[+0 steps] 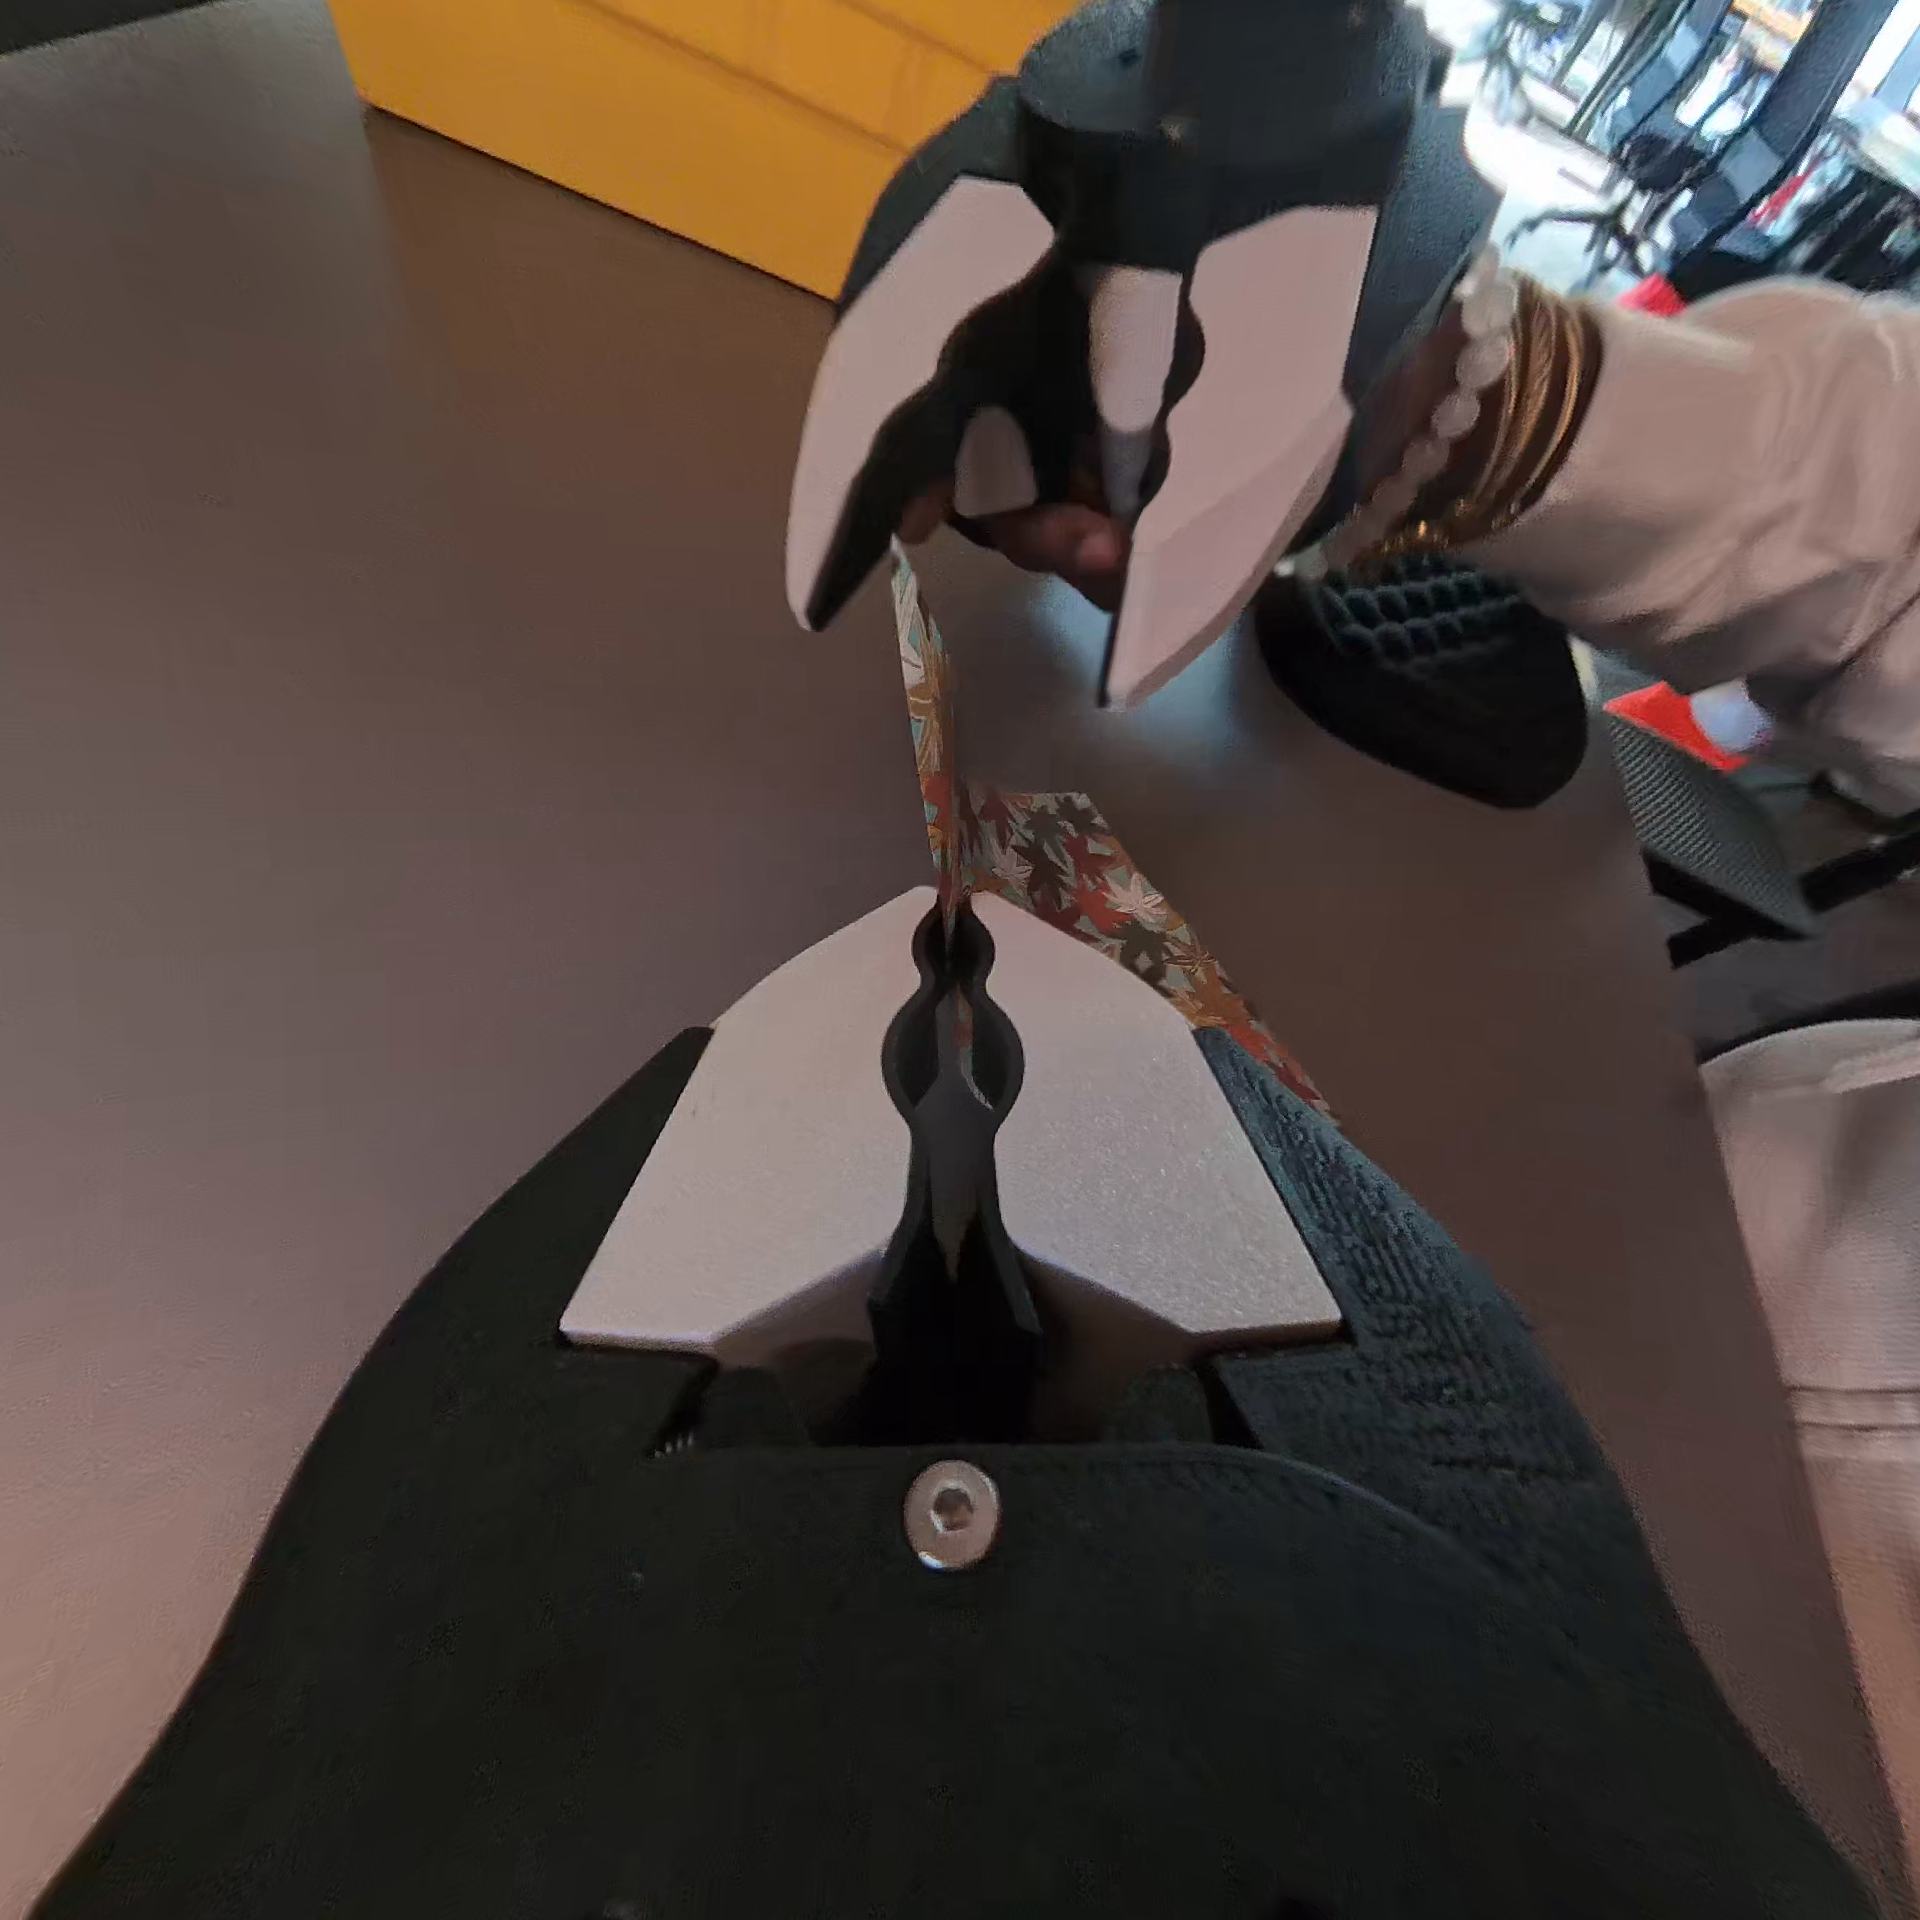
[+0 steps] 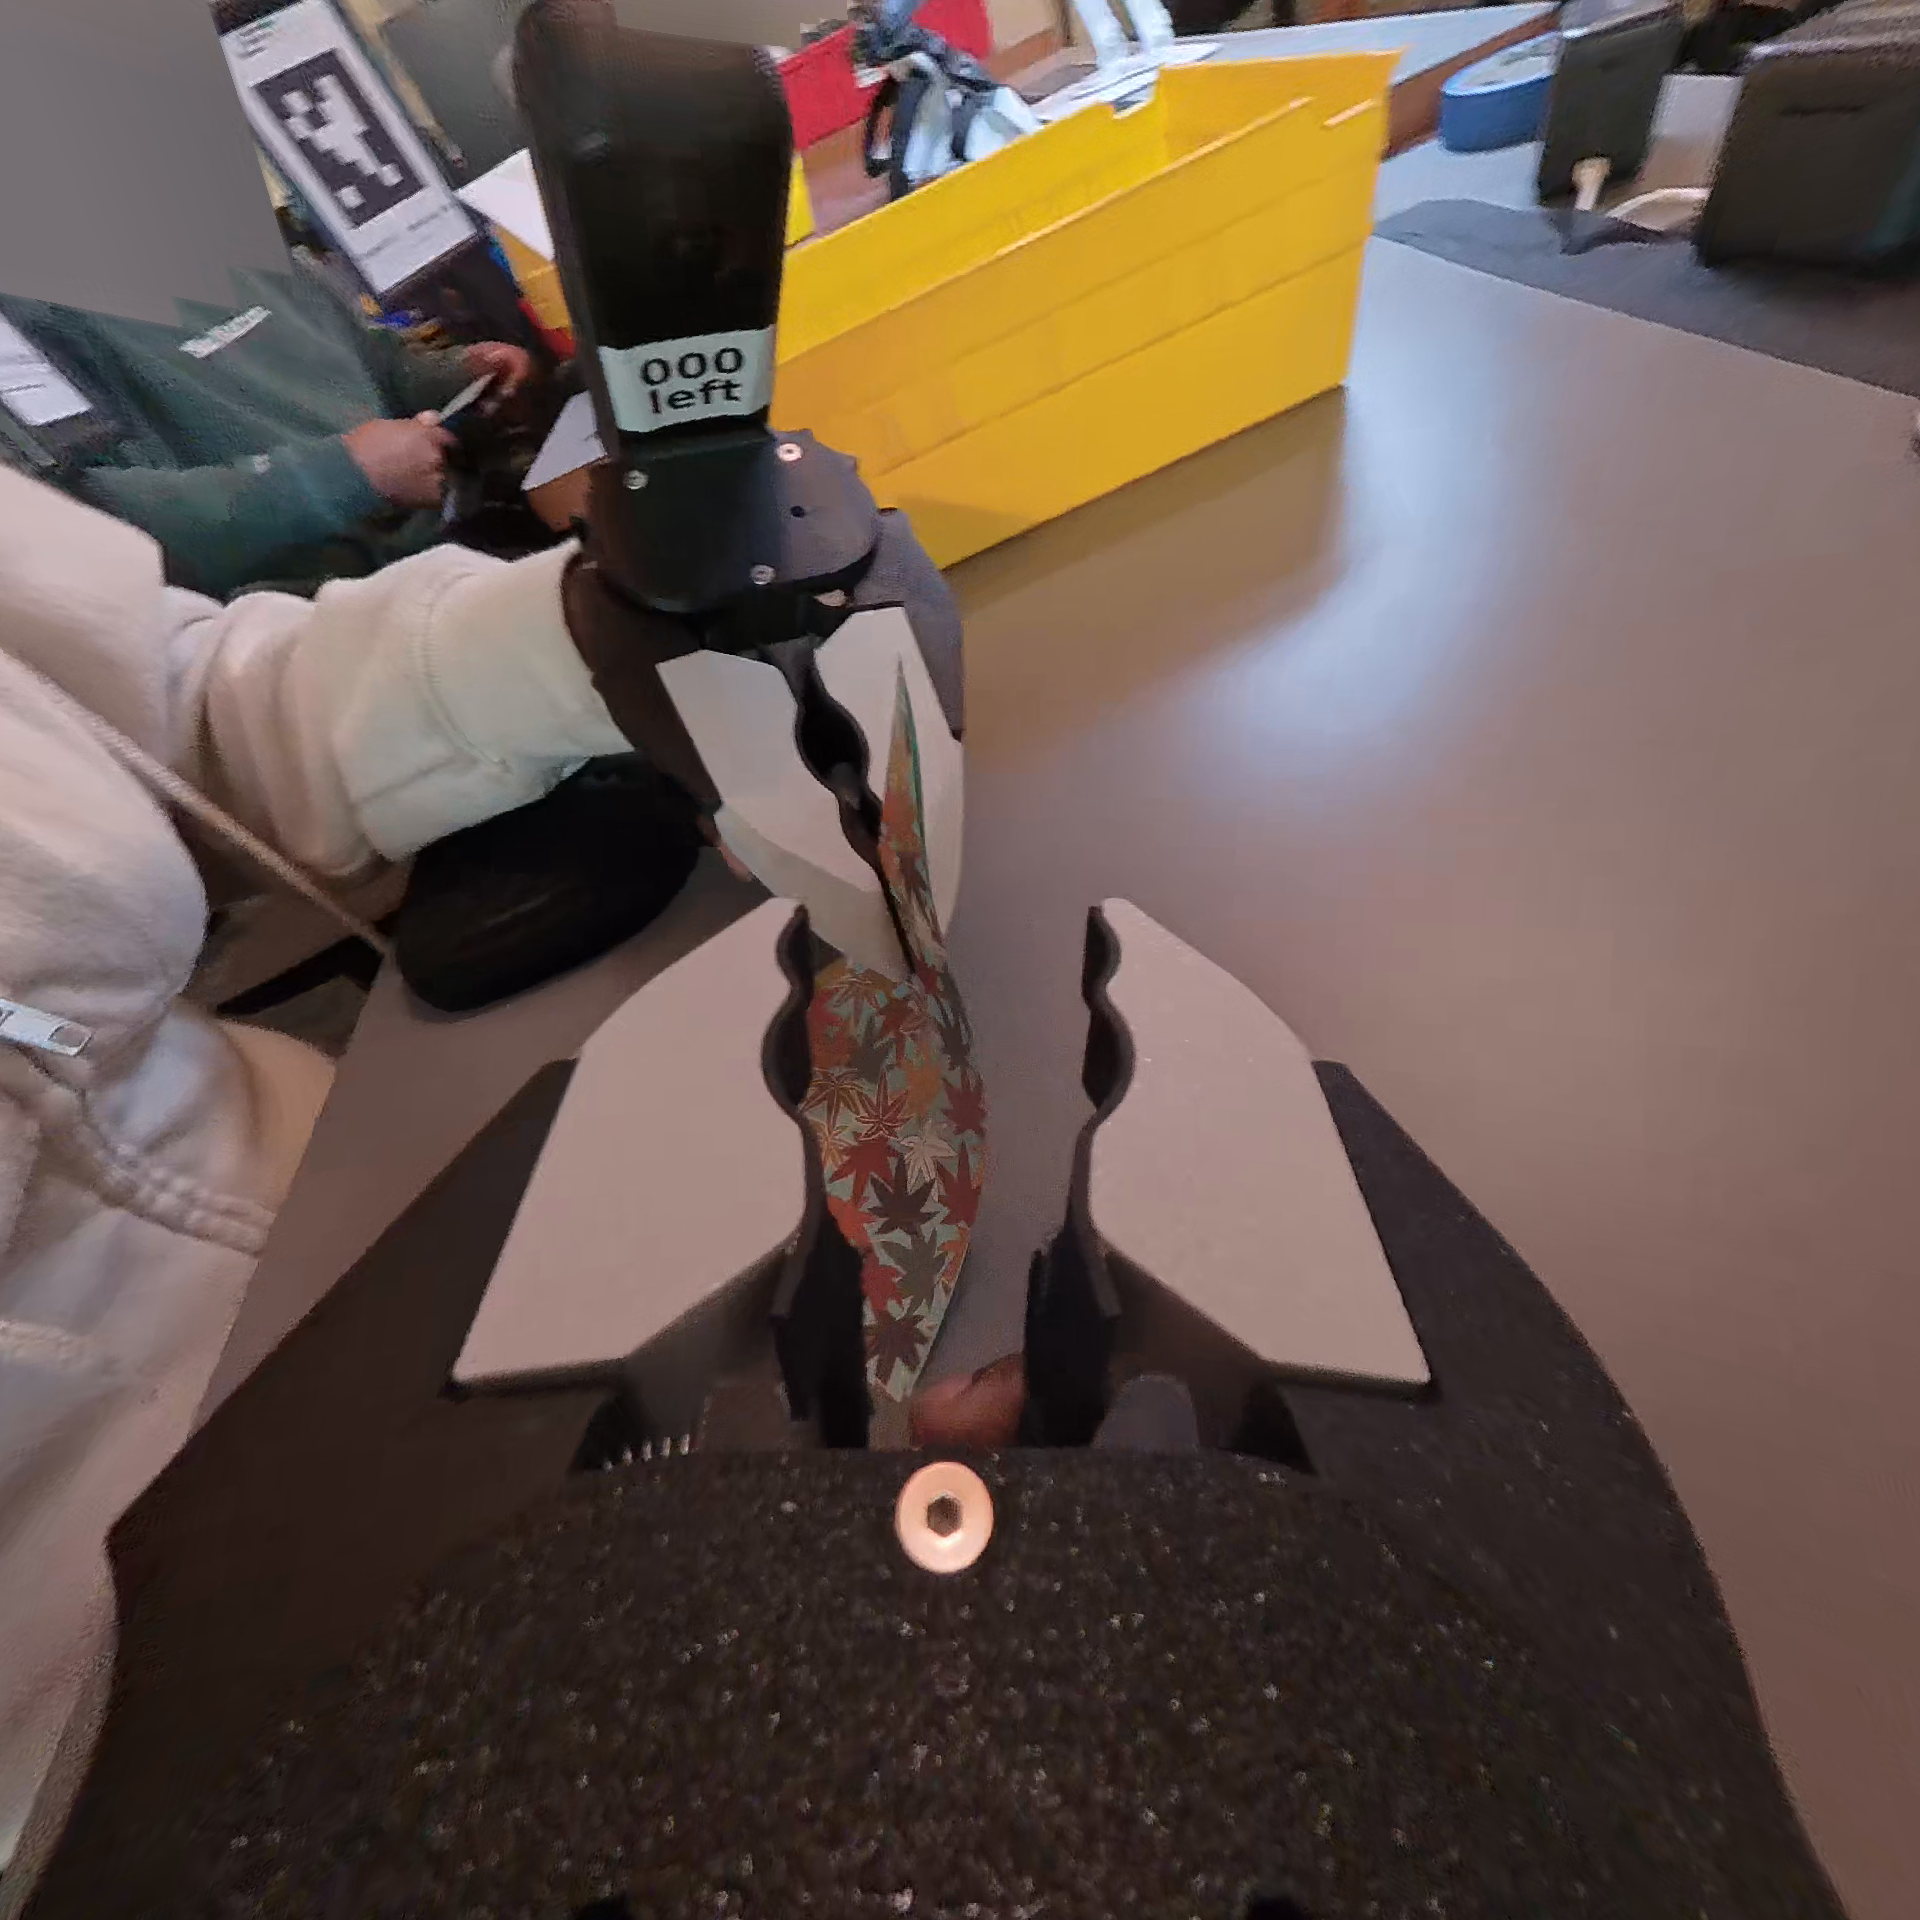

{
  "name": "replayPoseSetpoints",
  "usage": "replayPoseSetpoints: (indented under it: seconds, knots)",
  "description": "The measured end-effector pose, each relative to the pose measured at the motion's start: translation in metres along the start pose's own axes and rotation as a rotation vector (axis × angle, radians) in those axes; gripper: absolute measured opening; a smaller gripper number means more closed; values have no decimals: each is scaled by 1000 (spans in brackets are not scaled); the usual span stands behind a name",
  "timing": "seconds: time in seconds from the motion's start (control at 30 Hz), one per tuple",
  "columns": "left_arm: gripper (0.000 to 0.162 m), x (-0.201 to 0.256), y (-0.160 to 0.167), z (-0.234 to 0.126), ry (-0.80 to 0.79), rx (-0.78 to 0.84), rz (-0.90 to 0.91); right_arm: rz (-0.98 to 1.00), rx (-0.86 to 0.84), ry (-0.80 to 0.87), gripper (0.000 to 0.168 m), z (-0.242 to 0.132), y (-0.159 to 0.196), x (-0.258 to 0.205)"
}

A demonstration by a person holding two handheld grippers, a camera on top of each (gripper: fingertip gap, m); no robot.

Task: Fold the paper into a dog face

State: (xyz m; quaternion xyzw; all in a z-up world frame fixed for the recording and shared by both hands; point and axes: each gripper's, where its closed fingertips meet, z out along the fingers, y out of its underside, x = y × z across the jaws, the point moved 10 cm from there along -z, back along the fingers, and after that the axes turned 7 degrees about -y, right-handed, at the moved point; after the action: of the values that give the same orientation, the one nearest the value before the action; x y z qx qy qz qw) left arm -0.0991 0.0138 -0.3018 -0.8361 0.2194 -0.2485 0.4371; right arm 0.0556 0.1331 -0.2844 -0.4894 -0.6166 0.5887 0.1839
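A leaf-patterned paper [image 1: 1081, 873] is held above the brown table [image 1: 416, 727], partly folded and twisted. My left gripper [image 1: 951, 935] is shut on its lower corner. In the left wrist view the paper rises to my right gripper [image 1: 971, 649], which is open, and one edge touches its left finger [image 1: 831, 499]. In the right wrist view the paper [image 2: 904, 1143] stands between the open fingers of my right gripper [image 2: 945, 935], close to the left finger [image 2: 675, 1143]. My left gripper [image 2: 902, 930] pinches the paper from beyond.
A yellow bin [image 2: 1091, 312] stands on the table behind the grippers and also shows in the left wrist view [image 1: 675, 135]. Another person in a green sleeve [image 2: 260, 447] works at far left. A blue tape roll [image 2: 1496, 88] is far back. A chair [image 1: 1704, 831] stands past the table edge.
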Motion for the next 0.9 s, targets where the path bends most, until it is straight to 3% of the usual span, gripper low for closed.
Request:
replayPoseSetpoints:
  seconds: [0.1,0.2,0.27,0.43,0.63,0.7,0.8,0.87,0.9]
  knots:
    - [0,0,-1,5,37,-55,59,-97,-78,-97,45,10,-4,4]
    - [1,-3,-2,11,62,-111,80,-214,-136,-140,6,19,-4,5]
    - [2,-8,0,10,43,-166,81,-306,-152,-116,0,19,-2,3]
    - [6,-19,6,2,28,-213,69,-462,-170,-59,0,17,7,-4]
    - [0,-19,6,8,87,-266,139,-620,-214,-69,1,18,10,-4]
    - [0,-23,4,10,155,-291,143,-654,-218,-78,11,19,5,-4]
    - [0,-30,1,15,254,-315,115,-530,-247,-80,36,24,0,3]
    - [0,-31,-2,18,295,-312,121,-395,-250,-106,35,26,3,11]
    - [0,-31,-3,20,311,-314,131,-349,-249,-102,26,25,6,15]
